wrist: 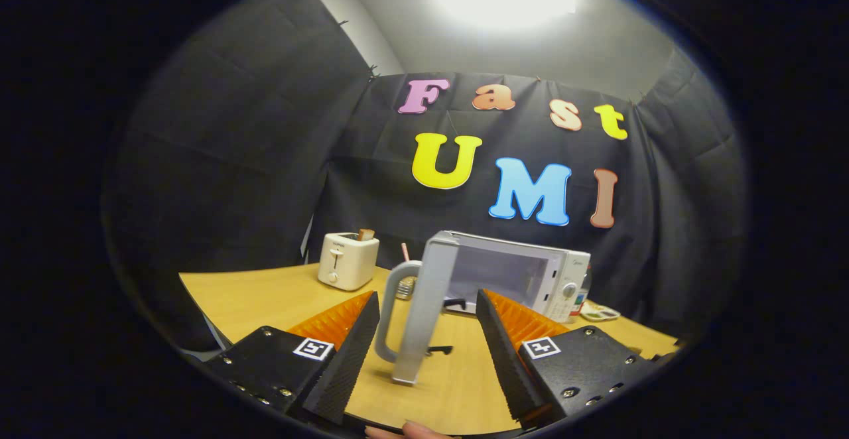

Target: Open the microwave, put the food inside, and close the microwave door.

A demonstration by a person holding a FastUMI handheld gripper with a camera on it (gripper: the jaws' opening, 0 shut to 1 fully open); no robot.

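Observation:
A white microwave [530, 273] stands on the wooden table [265, 296], its door [424, 306] swung wide toward me, edge-on. The door's curved grey handle [391, 306] faces left. My gripper [428, 343] is open, its fingers on either side of the door's edge without touching it. The left finger [351, 353] sits beside the handle, the right finger [504, 353] on the door's inner side. The oven cavity looks lit and empty from here. No food item is clearly recognisable on the table.
A white toaster [347, 260] with a slice of bread in it stands at the table's back left. A small tray [599, 312] and a bottle [584, 293] sit right of the microwave. A fingertip [418, 431] shows at the bottom between the fingers.

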